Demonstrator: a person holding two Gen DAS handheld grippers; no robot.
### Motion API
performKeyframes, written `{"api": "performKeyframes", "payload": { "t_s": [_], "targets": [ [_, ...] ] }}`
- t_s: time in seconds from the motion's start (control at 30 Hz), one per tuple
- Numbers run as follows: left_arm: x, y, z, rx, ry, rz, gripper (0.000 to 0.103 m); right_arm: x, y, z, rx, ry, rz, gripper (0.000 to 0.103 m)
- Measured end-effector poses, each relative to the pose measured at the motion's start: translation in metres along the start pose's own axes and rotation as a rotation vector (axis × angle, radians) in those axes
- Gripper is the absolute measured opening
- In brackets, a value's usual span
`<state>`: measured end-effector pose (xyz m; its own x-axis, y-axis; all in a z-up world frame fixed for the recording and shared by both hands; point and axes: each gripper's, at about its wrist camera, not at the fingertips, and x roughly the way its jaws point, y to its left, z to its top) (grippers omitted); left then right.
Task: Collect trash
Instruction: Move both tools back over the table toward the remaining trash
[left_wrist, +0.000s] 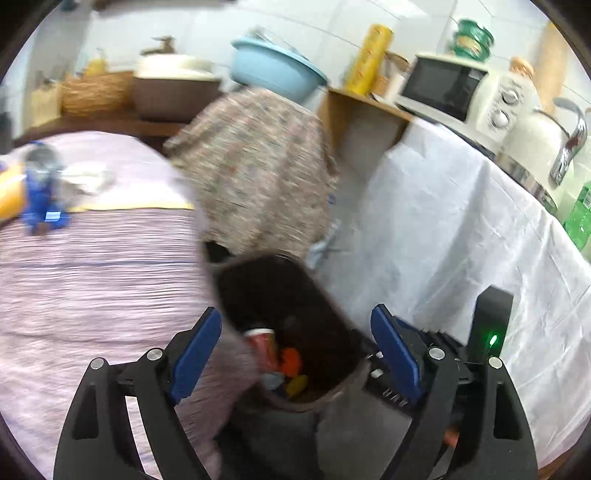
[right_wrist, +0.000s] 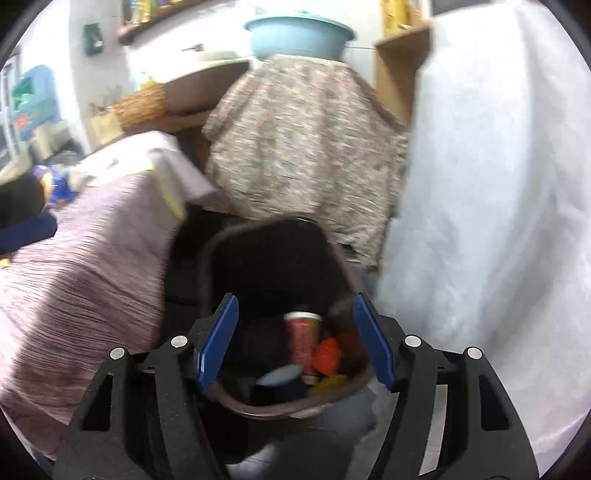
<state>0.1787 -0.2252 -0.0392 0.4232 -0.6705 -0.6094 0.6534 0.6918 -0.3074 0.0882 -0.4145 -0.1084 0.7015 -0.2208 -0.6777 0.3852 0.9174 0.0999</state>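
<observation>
A dark brown trash bin (left_wrist: 280, 295) stands on the floor between a bed and a covered counter; it also shows in the right wrist view (right_wrist: 221, 251). Inside lie a red paper cup (left_wrist: 263, 345) (right_wrist: 303, 339), an orange piece (left_wrist: 291, 361) (right_wrist: 327, 354), a yellow scrap (left_wrist: 297, 384) (right_wrist: 330, 382) and a dark blue round item (right_wrist: 282, 382). My left gripper (left_wrist: 295, 354) is open and empty above the bin. My right gripper (right_wrist: 293, 339) is open and empty above the bin too. More items, blue and yellow, lie on the bed (left_wrist: 40, 206).
A bed with a striped pink cover (left_wrist: 92, 280) (right_wrist: 81, 266) is to the left. A white-draped counter (left_wrist: 461, 229) (right_wrist: 498, 184) with a microwave (left_wrist: 447, 88) and kettle (left_wrist: 535, 144) is to the right. A floral-covered stand (left_wrist: 258, 166) (right_wrist: 306, 140) with a blue basin (left_wrist: 277, 68) stands behind the bin.
</observation>
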Motion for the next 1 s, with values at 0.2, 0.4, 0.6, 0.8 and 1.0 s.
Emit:
{"api": "performKeyframes", "payload": {
  "t_s": [0.2, 0.4, 0.6, 0.8, 1.0],
  "targets": [
    [-0.075, 0.06, -0.01, -0.086, -0.136, 0.248, 0.083, -0.01, 0.061, 0.021, -0.072, -0.017, 0.17, 0.068],
    [-0.129, 0.128, -0.026, -0.231, -0.187, 0.497, 0.085, -0.015, 0.136, 0.042, -0.171, -0.015, 0.359, 0.068],
    [-0.148, 0.187, -0.016, -0.378, -0.226, 0.638, 0.087, -0.025, 0.199, 0.046, -0.261, -0.025, 0.421, 0.068],
    [-0.129, 0.227, 0.016, -0.426, -0.189, 0.748, 0.087, -0.039, 0.22, 0.042, -0.301, -0.036, 0.453, 0.068],
    [-0.119, 0.259, 0.027, -0.499, -0.171, 0.797, 0.081, -0.04, 0.216, 0.04, -0.309, -0.027, 0.446, 0.068]
  ]
}}
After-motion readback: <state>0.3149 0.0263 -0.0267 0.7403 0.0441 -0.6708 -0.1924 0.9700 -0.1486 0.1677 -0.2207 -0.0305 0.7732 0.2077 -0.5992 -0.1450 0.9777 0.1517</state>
